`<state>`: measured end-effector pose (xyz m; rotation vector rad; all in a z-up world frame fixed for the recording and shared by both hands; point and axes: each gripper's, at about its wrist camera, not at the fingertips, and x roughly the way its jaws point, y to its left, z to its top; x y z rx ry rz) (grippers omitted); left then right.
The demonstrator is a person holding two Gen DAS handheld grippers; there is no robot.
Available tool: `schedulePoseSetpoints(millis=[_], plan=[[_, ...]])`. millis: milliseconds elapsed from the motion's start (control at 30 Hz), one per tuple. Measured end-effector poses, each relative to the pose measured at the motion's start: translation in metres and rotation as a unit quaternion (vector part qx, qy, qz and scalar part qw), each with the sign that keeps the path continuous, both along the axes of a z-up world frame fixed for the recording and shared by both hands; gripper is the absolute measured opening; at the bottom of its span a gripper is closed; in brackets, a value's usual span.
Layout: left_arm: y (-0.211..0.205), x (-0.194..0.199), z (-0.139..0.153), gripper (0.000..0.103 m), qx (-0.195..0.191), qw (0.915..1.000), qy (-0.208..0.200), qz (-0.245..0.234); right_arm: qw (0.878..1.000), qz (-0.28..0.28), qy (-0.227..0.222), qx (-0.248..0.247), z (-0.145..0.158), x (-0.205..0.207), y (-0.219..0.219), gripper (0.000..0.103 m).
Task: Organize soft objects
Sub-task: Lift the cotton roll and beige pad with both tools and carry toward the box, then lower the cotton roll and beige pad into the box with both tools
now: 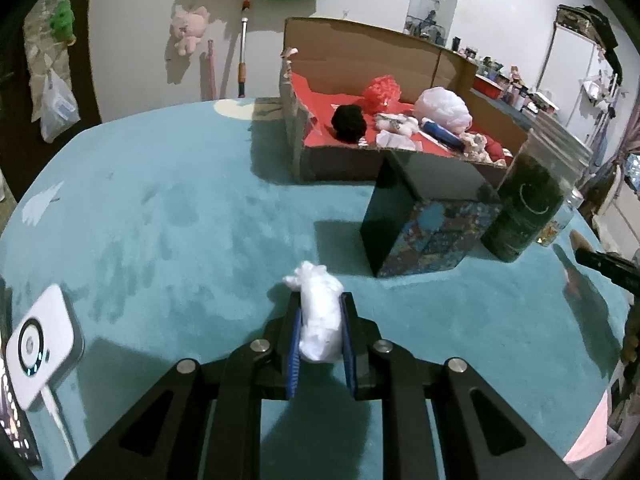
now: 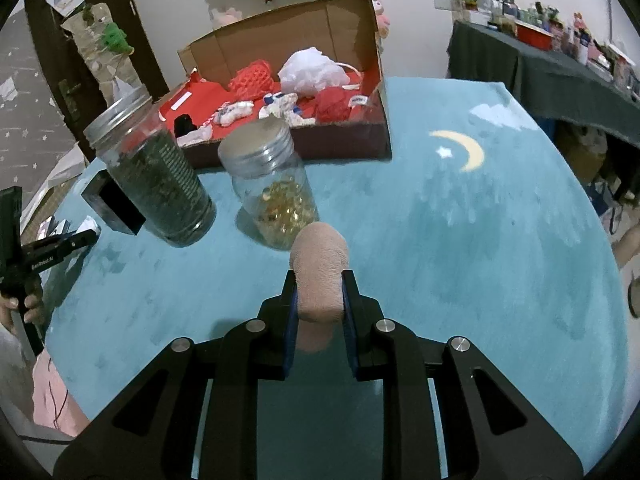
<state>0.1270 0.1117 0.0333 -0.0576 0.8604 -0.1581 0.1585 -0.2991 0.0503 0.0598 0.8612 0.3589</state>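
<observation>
My left gripper (image 1: 321, 308) is shut on a crumpled white soft wad (image 1: 320, 316), held above the teal rug. A rolled beige sock (image 2: 319, 276) sits squeezed between the fingers of my right gripper (image 2: 319, 284), which is shut on it. Ahead stands an open cardboard box (image 1: 340, 160) (image 2: 304, 146) with a red lining. Inside it lie a red mesh ball (image 1: 382, 88), a black pompom (image 1: 349, 123), a white puff (image 1: 443, 109) and several other soft pieces.
A patterned dark box (image 1: 420, 224) and a green-filled jar (image 1: 524, 204) (image 2: 156, 176) stand before the cardboard box. A clear jar of yellow beads (image 2: 276, 192) is just beyond the sock. A white device (image 1: 40, 344) lies at the left. A hand (image 2: 24, 304) grips the left tool's handle.
</observation>
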Motion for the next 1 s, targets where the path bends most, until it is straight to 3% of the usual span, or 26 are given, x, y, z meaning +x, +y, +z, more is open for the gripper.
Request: schedulePoseSetpoints(millis=[567,1000], plan=[[0.004,0.046,0.017,0.018,0.030,0.9961,-0.030,-0.078,0.995,0.057,-0.027,-0.073,0.017,0.050,-0.001,0.019],[-0.013,0.075,0.050,0.018,0.036,0.9886,-0.042,-0.140,0.991,0.100,-0.040,-0.078,0.045,0.085,0.004,0.019]])
